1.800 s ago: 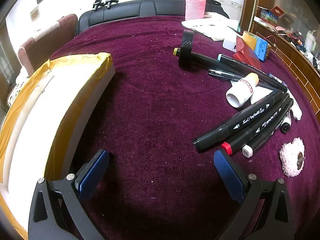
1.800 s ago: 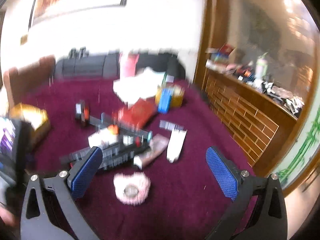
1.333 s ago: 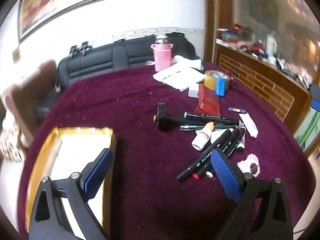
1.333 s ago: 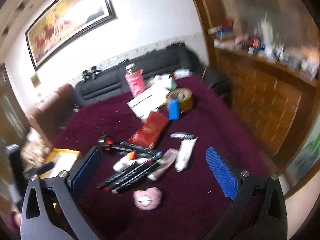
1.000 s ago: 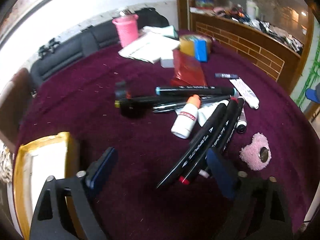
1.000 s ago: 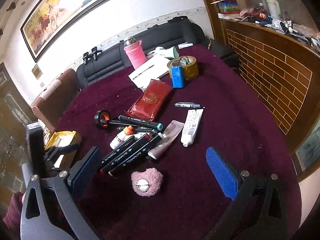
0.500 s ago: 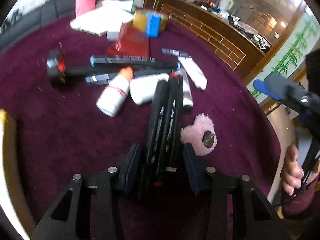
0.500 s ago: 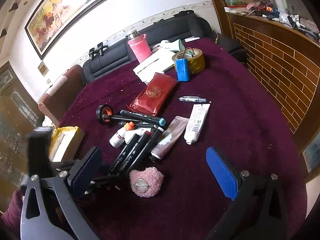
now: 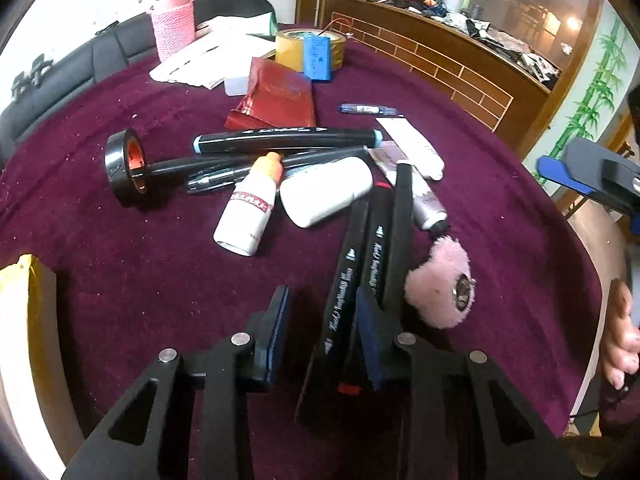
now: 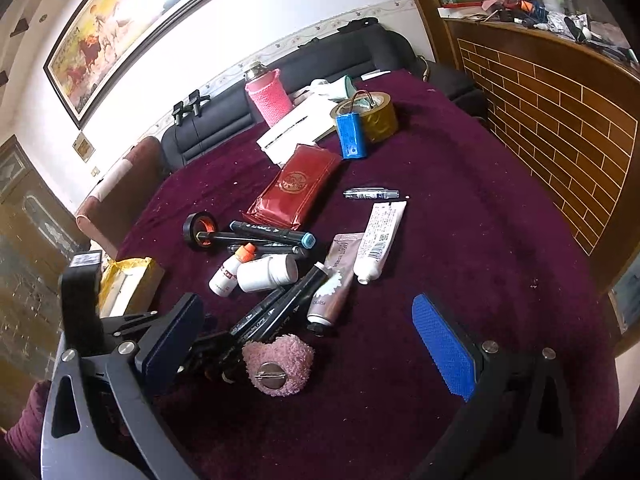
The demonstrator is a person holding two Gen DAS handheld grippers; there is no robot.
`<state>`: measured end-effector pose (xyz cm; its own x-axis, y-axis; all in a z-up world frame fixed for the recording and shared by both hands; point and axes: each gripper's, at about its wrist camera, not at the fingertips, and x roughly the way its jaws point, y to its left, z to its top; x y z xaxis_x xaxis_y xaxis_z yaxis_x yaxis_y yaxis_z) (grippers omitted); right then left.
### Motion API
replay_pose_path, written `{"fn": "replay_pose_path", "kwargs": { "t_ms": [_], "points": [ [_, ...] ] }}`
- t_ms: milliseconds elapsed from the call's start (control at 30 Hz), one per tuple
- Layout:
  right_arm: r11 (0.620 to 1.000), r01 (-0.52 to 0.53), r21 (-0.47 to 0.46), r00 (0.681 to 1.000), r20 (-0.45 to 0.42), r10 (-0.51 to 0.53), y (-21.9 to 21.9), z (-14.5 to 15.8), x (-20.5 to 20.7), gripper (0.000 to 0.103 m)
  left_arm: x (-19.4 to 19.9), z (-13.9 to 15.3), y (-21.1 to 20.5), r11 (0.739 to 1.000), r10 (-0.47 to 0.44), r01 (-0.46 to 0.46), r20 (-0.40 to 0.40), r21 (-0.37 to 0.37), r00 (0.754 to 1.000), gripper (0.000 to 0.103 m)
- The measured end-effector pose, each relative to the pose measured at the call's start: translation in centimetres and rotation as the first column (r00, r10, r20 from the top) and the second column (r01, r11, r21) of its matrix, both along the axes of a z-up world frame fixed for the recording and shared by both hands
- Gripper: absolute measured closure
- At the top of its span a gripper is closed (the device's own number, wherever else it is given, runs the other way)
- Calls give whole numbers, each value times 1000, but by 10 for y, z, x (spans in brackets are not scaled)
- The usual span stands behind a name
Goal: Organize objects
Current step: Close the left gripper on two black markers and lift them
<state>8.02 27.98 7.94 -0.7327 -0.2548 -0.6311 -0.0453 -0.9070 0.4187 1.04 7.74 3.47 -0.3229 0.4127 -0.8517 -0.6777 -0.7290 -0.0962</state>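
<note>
Left hand-held gripper (image 9: 322, 316), wide apart a second ago, has just been closing around one black marker (image 9: 343, 296).

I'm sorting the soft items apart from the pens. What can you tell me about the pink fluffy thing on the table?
The pink fluffy thing is a small, rounded plush pad that looks like fuzzy fabric, with a round metal disc bearing a pin-like bar at its middle, facing up and towards the cameras. It lies on the purple tablecloth, right beside the ends of the black markers. Whether it touches them is unclear. Neither gripper holds it.
</note>
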Motion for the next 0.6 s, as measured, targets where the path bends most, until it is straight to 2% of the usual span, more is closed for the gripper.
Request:
{"fn": "replay_pose_path", "kwargs": {
  "t_ms": [200,300,333,433,600],
  "points": [
    [1000,-3,-10,1000,11,3,1,-6,-1,0,7,-5,21,998,-42,40,-40,-42,998,74],
    [1000,3,-10,1000,9,-3,4,-6,1,0,13,-18,39,990,-80,70,-71,-125,994,73],
    [1000,6,-9,1000,8,-6,5,-5,1,0,16,-17,39,989,-94,85,-72,-120,993,74],
    [1000,18,-7,1000,7,-18,10,-4,3,0,14,-14,20,996,-75,75,6,-53,997,78],
    [999,29,-29,999,14,-28,16,-10,1,0,14,-13,-21,1000,-7,6,72,21,997,78]
  ]
}}
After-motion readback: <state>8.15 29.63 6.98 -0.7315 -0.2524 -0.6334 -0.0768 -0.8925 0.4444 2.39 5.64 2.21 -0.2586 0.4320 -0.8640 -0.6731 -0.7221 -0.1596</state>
